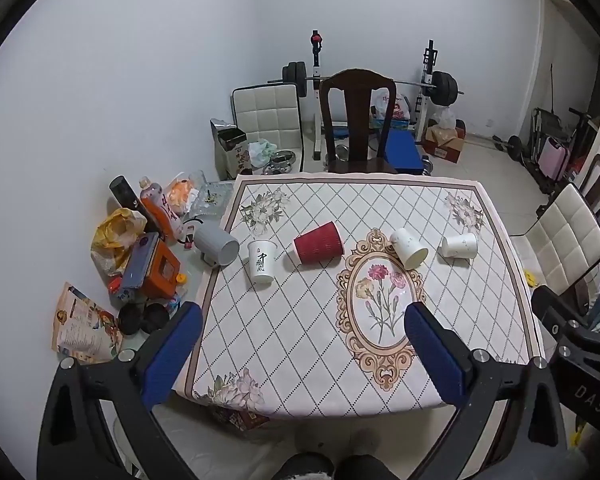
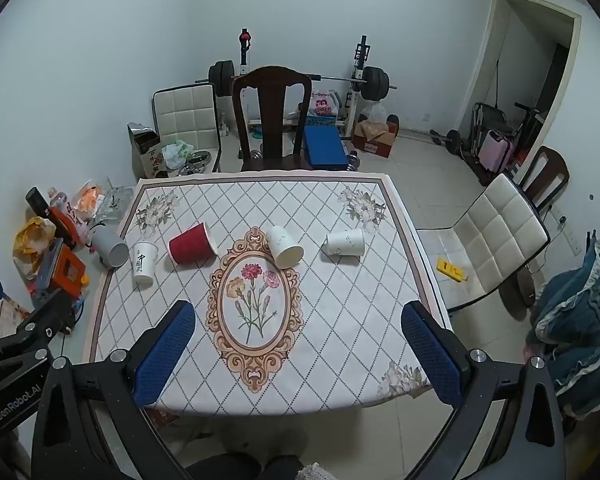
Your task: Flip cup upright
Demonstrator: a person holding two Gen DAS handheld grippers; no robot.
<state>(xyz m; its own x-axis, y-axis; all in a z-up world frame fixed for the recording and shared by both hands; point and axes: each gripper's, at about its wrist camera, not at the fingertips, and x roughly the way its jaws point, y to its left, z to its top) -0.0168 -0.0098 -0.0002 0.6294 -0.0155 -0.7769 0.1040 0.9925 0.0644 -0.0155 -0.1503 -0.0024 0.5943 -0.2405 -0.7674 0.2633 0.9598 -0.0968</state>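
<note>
A red ribbed cup [image 1: 318,242] [image 2: 191,244] lies on its side on the table. Two white cups lie on their sides right of it: one [image 1: 409,248] [image 2: 284,246] with its mouth toward me, one [image 1: 460,245] [image 2: 345,242] further right. A white cup with black lettering [image 1: 261,260] [image 2: 143,262] stands upright at the left. My left gripper [image 1: 302,354] is open and empty, held above the table's near edge. My right gripper [image 2: 298,356] is open and empty, also above the near edge. Both are well short of the cups.
The table [image 1: 284,360] has a floral quilted cloth. A grey cylinder [image 1: 216,244] lies at its left edge beside clutter of bags and boxes [image 1: 140,256]. A dark wooden chair [image 1: 358,120] stands at the far side, a white chair [image 2: 496,236] at the right.
</note>
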